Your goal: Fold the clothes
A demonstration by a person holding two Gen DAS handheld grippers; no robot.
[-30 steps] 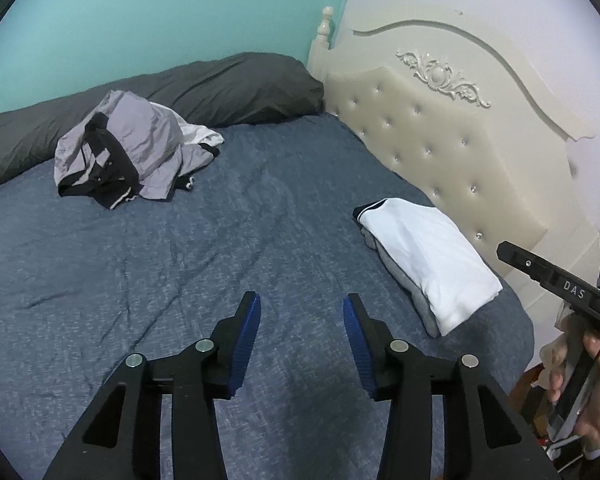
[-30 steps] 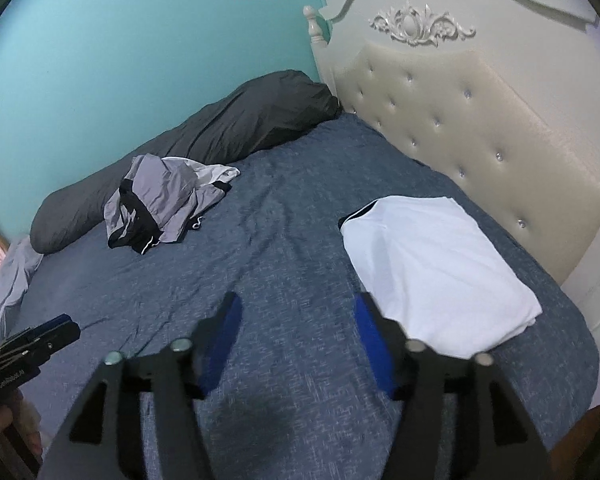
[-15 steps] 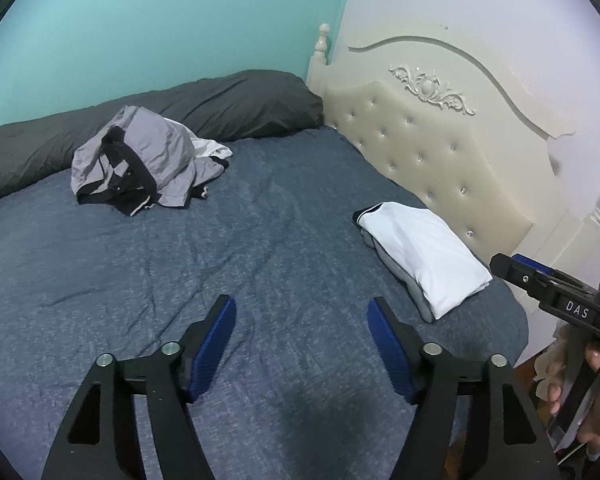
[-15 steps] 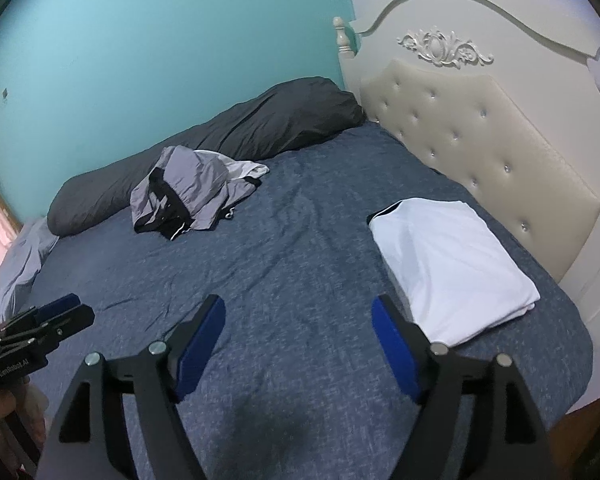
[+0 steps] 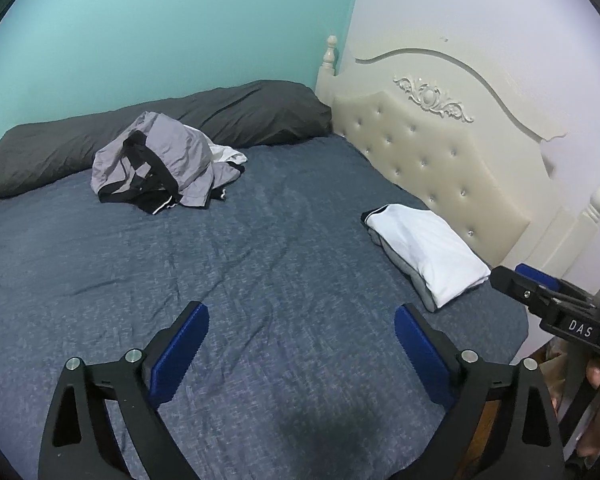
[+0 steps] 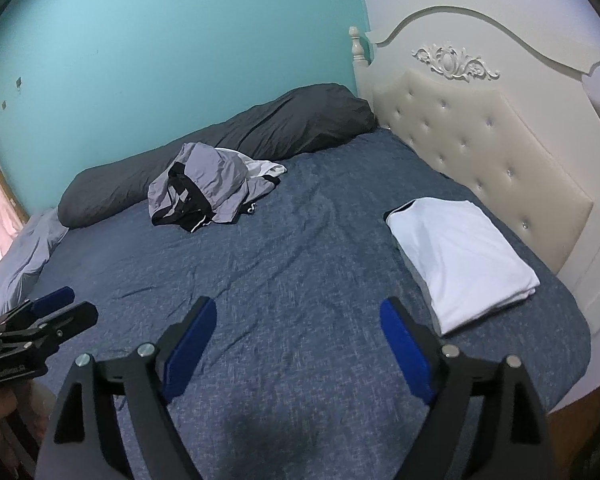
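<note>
Partly done, by the look of it: white folded stack point(image 6: 460, 260) neat and flat at 3 o'clock by the headboard point(image 6: 496, 148); grey and black heap point(image 6: 204, 188) crumpled at 11 o'clock, left to fold. Left gripper point(image 5: 300, 344) and right gripper point(image 6: 298, 338) both spread wide, holding nothing, low over the blue bed point(image 6: 300, 280).

Dim indoor light, heavy fisheye in both views

Soft and even overall, no glare, with only a faint dark shadow patch on the blue bedspread point(image 5: 300, 432) near the bottom. Corners go black and the headboard point(image 6: 480, 140) bows hard at the edge. Fabric looks noisy and a bit smeared in the right wrist view.
</note>
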